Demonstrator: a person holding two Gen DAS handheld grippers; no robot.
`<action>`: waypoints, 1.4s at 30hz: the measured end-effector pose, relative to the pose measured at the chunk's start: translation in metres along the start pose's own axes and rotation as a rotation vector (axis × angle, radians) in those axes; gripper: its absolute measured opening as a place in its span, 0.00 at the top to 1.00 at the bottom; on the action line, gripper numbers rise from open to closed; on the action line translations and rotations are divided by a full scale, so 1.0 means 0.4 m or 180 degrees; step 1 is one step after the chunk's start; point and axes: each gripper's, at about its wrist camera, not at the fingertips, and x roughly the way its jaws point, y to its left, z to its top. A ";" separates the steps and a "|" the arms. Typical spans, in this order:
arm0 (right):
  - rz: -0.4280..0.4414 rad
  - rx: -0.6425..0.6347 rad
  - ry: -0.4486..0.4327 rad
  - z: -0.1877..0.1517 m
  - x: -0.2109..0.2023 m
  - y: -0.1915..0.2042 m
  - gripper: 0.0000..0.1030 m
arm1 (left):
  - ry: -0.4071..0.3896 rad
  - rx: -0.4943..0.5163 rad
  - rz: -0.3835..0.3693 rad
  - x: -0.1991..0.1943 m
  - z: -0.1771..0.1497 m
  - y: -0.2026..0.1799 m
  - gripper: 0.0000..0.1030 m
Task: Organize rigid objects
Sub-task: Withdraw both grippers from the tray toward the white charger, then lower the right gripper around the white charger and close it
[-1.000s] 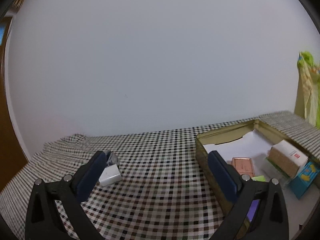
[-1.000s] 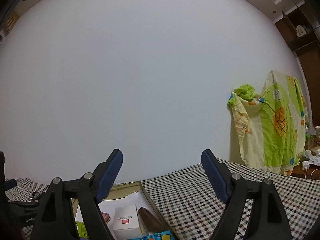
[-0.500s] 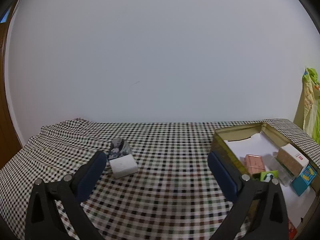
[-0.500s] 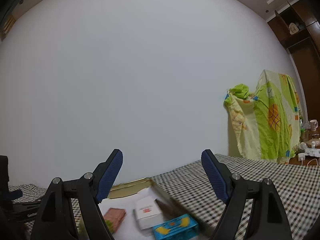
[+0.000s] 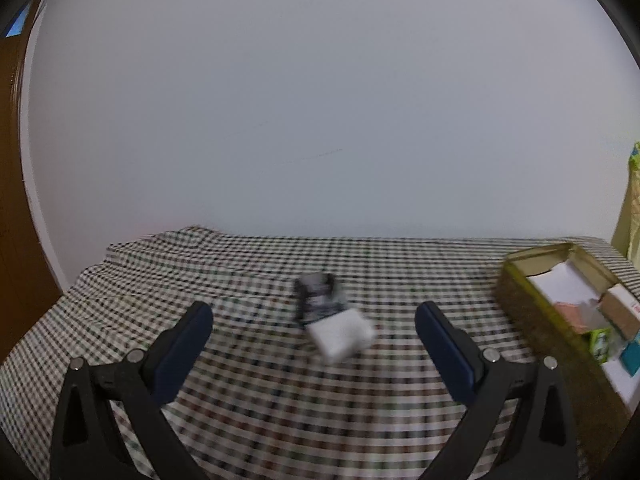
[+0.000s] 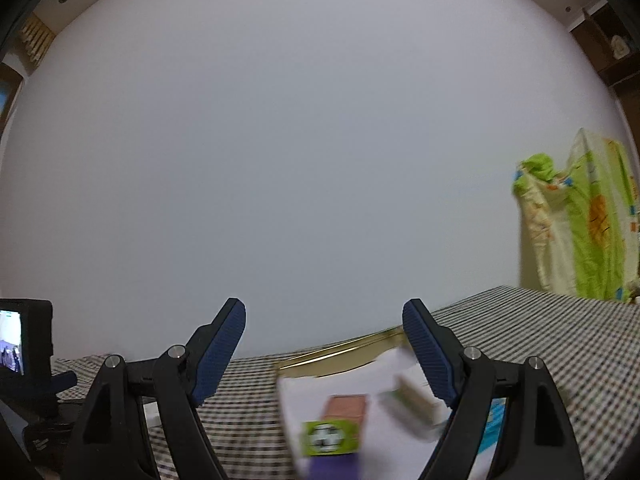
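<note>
In the left wrist view a white box [image 5: 342,336] and a dark patterned box [image 5: 318,294] lie touching on the checked tablecloth [image 5: 248,272], just beyond and between the fingers of my left gripper [image 5: 314,326], which stands open and empty. A gold tin box [image 5: 520,308] sits at the right with several small boxes inside. In the right wrist view my right gripper [image 6: 324,330] is open and empty above that tin [image 6: 340,354], where a pink box [image 6: 347,407], a green-labelled box [image 6: 330,438] and a white box [image 6: 412,400] lie on white paper, blurred.
A plain white wall stands behind the table. A green and yellow cloth [image 6: 576,220] hangs at the right. The left gripper's camera with its lit screen [image 6: 20,340] shows at the left edge of the right wrist view. A brown door [image 5: 12,160] is at far left.
Both views have swung left. The white and dark boxes moved from beside the left finger to between the left gripper's fingers; the tin slid toward the right edge. Both grippers stayed open.
</note>
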 end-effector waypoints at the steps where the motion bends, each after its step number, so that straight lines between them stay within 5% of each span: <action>1: 0.0040 0.0006 0.0044 -0.005 0.008 0.018 0.20 | 0.0008 -0.0005 0.0019 0.002 0.000 0.012 0.01; 9: 0.0283 0.0079 0.0384 -0.043 0.082 0.128 0.20 | 0.0122 -0.0185 0.0282 0.049 0.004 0.160 0.01; 25: 0.0556 0.0273 0.1293 -0.127 0.275 0.264 0.20 | 0.0352 -0.0269 0.0621 0.142 0.020 0.296 0.00; 34: 0.1314 -0.0421 0.2453 -0.223 0.408 0.415 0.20 | 0.0571 -0.0489 0.0756 0.177 0.019 0.380 0.01; 37: 0.1376 -0.0544 0.2770 -0.260 0.444 0.442 0.20 | 0.0583 -0.0498 0.0744 0.184 0.015 0.380 0.01; 40: 0.1402 -0.0548 0.2907 -0.273 0.470 0.441 0.34 | 0.0569 -0.0475 0.0745 0.184 0.010 0.381 0.01; 42: 0.1424 -0.0479 0.2978 -0.280 0.487 0.421 0.34 | 0.0561 -0.0454 0.0747 0.182 0.008 0.378 0.01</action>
